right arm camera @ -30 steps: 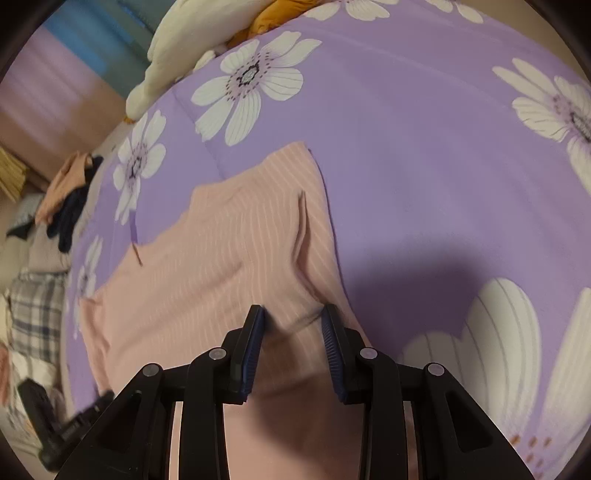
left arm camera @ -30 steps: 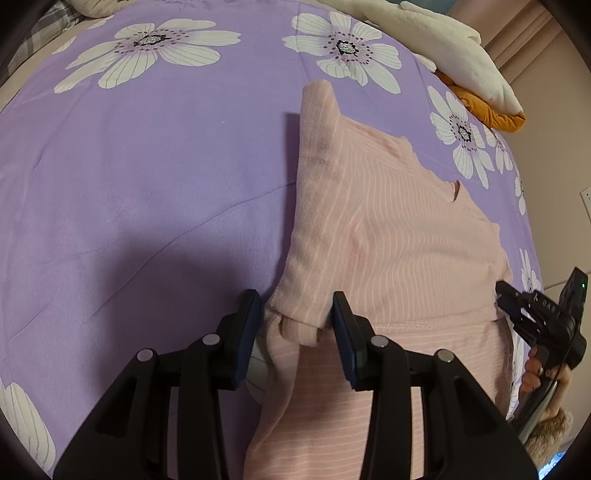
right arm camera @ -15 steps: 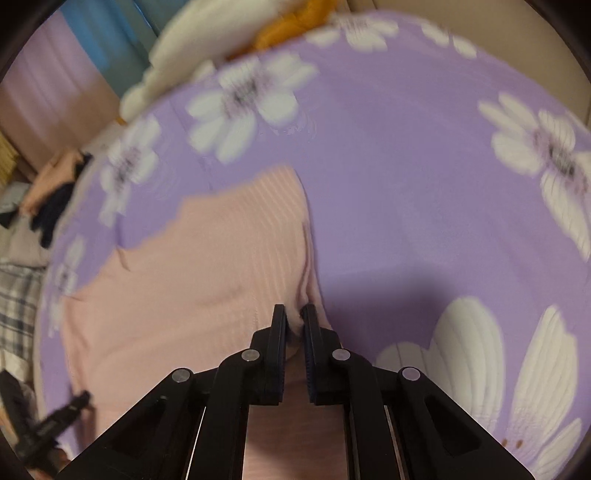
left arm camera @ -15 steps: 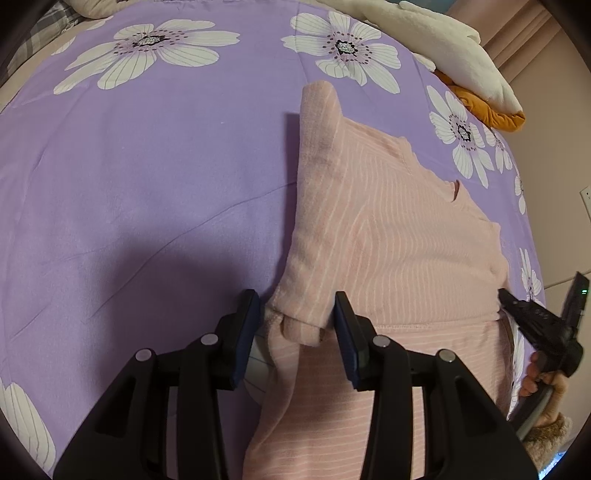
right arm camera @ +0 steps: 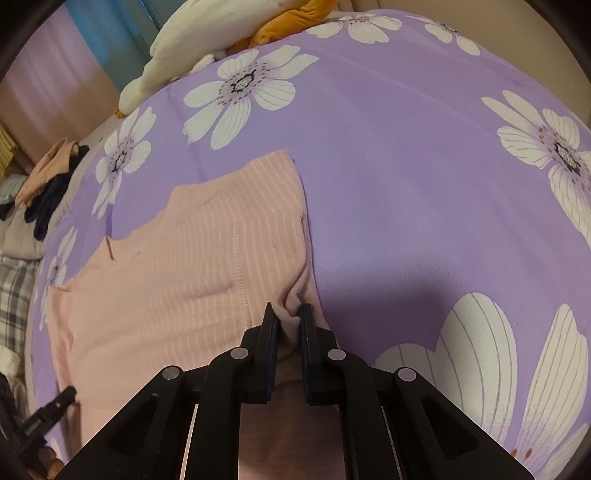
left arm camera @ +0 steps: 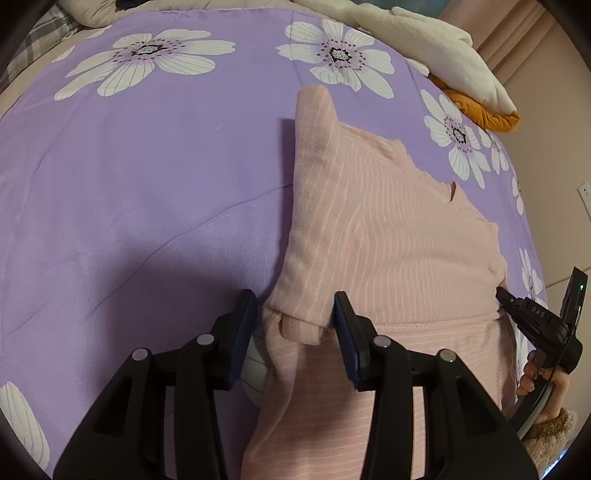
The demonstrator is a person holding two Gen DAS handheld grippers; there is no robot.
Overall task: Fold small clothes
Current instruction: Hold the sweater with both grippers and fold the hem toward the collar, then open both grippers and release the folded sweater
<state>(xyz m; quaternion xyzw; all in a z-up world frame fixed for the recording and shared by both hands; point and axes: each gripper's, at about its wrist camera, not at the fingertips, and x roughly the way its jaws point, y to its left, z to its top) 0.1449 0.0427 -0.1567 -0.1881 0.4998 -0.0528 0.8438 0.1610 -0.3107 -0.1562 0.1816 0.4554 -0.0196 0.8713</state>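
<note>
Letters "DAS" on right tongs point(left arm camera: 504, 295).

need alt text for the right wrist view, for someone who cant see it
The right gripper is shut on a bunched edge of a pink striped garment lying on a purple bedspread printed with white flowers. A cream and orange plush toy lies at the far edge.

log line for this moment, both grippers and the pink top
left gripper: open, straddling folded sleeve cuff | right gripper: shut on pink top edge | surface: purple floral bedspread | fold: in progress
</note>
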